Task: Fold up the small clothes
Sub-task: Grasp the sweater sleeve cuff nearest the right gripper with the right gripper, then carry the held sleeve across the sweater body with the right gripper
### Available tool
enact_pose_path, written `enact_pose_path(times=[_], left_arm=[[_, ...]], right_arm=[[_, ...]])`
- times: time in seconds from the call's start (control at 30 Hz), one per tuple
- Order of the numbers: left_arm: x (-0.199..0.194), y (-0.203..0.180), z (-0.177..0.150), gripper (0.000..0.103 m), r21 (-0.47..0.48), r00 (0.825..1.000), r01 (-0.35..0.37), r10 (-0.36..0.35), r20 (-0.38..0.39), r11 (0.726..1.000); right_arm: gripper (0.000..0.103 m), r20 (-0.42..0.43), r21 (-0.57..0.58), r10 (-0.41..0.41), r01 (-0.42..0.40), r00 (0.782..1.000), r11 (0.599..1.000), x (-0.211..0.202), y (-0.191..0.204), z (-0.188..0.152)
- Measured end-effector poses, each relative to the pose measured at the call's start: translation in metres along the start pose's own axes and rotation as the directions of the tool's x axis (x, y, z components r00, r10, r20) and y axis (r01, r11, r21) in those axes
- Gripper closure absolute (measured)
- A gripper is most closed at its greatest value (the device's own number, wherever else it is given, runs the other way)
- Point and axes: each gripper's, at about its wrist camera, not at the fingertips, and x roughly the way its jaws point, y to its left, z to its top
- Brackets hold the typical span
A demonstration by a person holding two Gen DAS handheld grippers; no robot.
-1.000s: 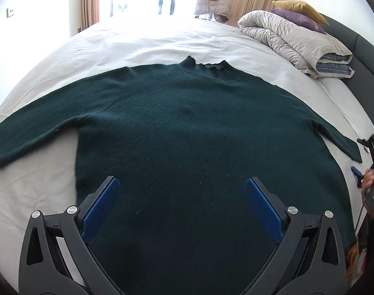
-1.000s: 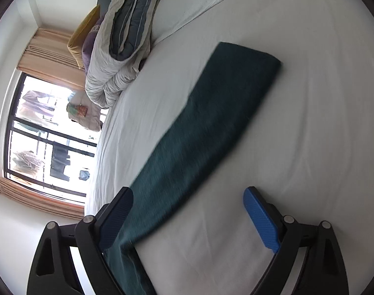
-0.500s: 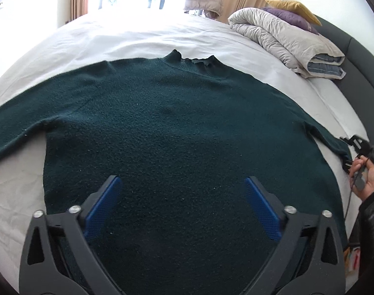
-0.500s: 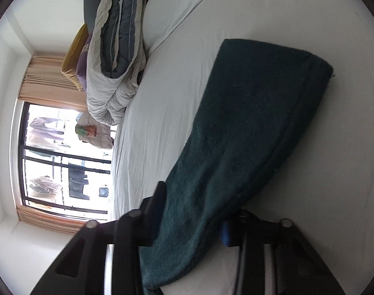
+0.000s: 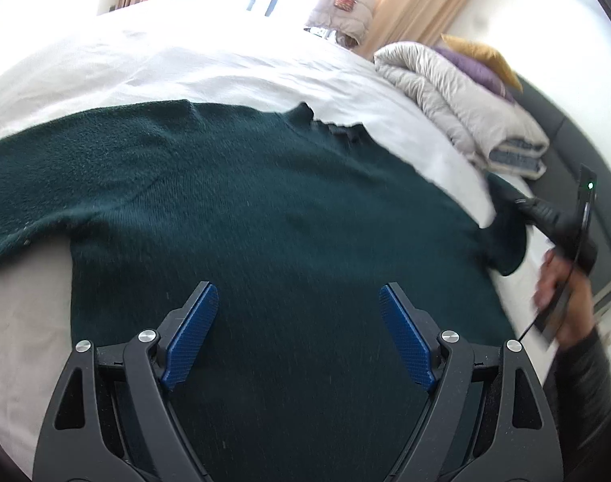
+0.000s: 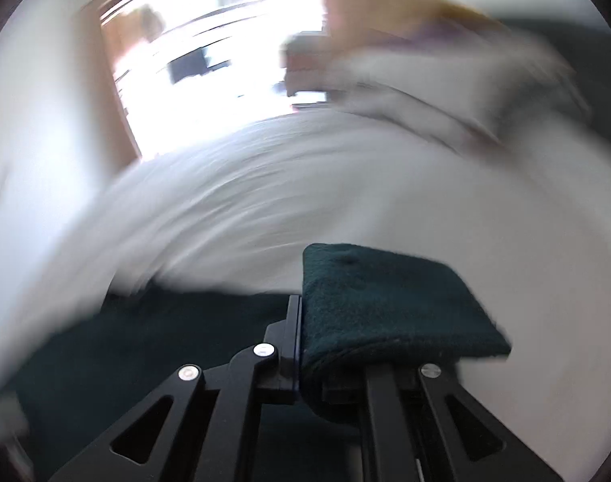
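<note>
- Dark green sweater (image 5: 265, 217) lies flat on the bed (image 5: 185, 68).
- Right tongs (image 6: 299, 345) just clamped its sleeve cuff (image 6: 386, 301) — carry it across the sweater's chest, keeping it taut.
- Left tongs (image 5: 295, 333), over the sweater's hem, have been narrowing but gape empty.

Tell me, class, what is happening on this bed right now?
A person with a two-finger gripper in each hand is folding a dark green sweater spread flat on a white bed. The right gripper has just closed its jaws on the cuff of one sleeve. The left gripper hovers over the sweater's body, jaws apart and just narrowing, gripping nothing.
</note>
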Motion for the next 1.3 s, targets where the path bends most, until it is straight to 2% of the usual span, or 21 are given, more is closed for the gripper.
enact_pose_path(times=[0.03,0.07,0.13,0.2,0.27,0.33,0.47,0.63,0.7,0.87,1.0,1.17,1.3], left_arm=[[0.003,0.005,0.007,0.020,-0.025,1.000,0.017,-0.017,0.004,1.000],[0.005,0.008,0.012,0.019,-0.044,1.000,0.029,-0.029,0.005,0.999],[0.013,0.013,0.022,0.016,-0.084,0.997,0.074,-0.075,-0.008,0.994],[0.020,0.014,0.031,0.009,-0.098,0.994,0.105,-0.107,-0.017,0.990],[0.030,0.013,0.039,0.007,-0.108,0.991,0.132,-0.135,-0.021,0.985],[0.044,0.013,0.047,0.007,-0.143,0.985,0.163,-0.170,-0.037,0.976],[0.066,0.009,0.063,0.001,-0.193,0.978,0.184,-0.200,-0.066,0.964],[0.078,-0.001,0.063,0.001,-0.234,0.968,0.203,-0.231,-0.101,0.951],[0.082,-0.003,0.060,0.001,-0.258,0.963,0.211,-0.246,-0.111,0.943],[0.089,-0.005,0.064,0.001,-0.367,0.940,0.262,-0.323,-0.113,0.892],[0.094,-0.013,0.061,0.001,-0.410,0.921,0.285,-0.367,-0.135,0.866],[0.103,-0.018,0.059,0.001,-0.446,0.911,0.298,-0.392,-0.132,0.844],[0.111,-0.018,0.060,0.002,-0.498,0.885,0.362,-0.459,-0.084,0.788]], right_arm=[[0.096,-0.033,-0.138,0.038,-0.042,0.999,0.990,0.010,0.046,-0.005],[0.096,-0.054,-0.226,0.035,-0.047,0.998,0.973,0.020,0.074,-0.012],[0.096,-0.058,-0.404,-0.014,-0.010,0.998,0.915,0.037,0.125,-0.034],[0.096,-0.052,-0.486,-0.033,0.003,0.998,0.874,0.048,0.146,-0.049],[0.096,-0.042,-0.524,-0.056,0.026,0.998,0.851,0.053,0.155,-0.059],[0.096,-0.052,-0.515,-0.056,0.021,0.997,0.857,0.058,0.153,-0.060],[0.096,-0.038,-0.539,-0.061,0.031,0.997,0.841,0.055,0.152,-0.073],[0.096,-0.030,-0.454,-0.026,0.009,0.999,0.891,0.046,0.147,-0.060],[0.095,-0.023,-0.438,-0.015,0.003,1.000,0.899,0.039,0.150,-0.061],[0.095,-0.016,-0.403,0.024,-0.028,1.000,0.915,0.034,0.150,-0.056],[0.095,-0.014,-0.348,0.050,-0.052,0.999,0.936,0.031,0.145,-0.047],[0.095,-0.002,-0.314,0.080,-0.076,0.997,0.946,0.021,0.146,-0.039],[0.095,0.018,-0.309,0.100,-0.090,0.995,0.947,0.011,0.149,-0.034]])
